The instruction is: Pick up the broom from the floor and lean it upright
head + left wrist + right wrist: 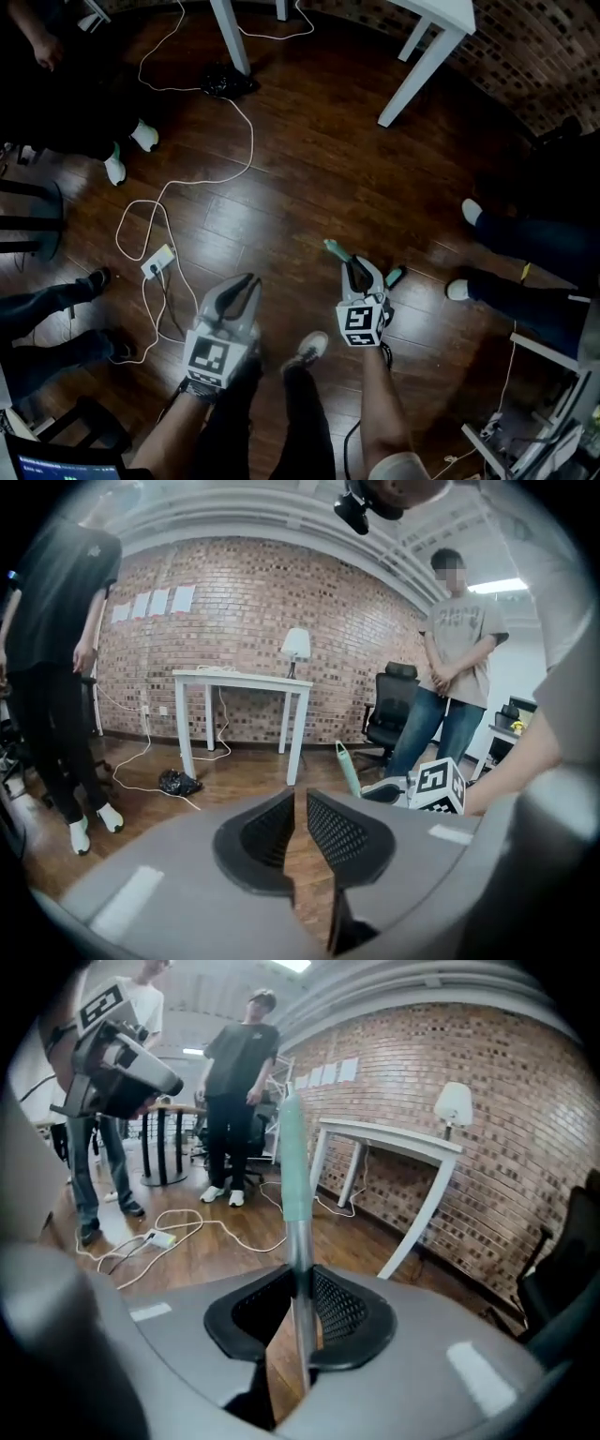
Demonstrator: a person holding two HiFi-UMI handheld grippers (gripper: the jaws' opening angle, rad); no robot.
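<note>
Under you lies a dark wooden floor [328,178], glossy in the middle. At its far side a white table [450,11] stands against a brick wall [244,602]. A small white lamp [296,644] sits on the table, and a black office chair [389,710] stands to its right. People stand around you: one in dark clothes and white shoes [127,150] at far left, another in jeans [459,667] on the right.

Your right gripper [356,272] has its jaws clamped on the broom handle [300,1260]. They grip the bare metal shaft just below the pale green grip [292,1166], which rises close to upright past them. From above, the green end [335,249] points far-left. The rest of the broom is out of sight.

Your left gripper [246,281] hangs just left of the right one. Its jaws stand a narrow slit apart with only floor showing between them.

A white cable [251,150] loops across the boards from a crumpled black bag [228,84] beside a table leg to a power strip [157,261] near left.
</note>
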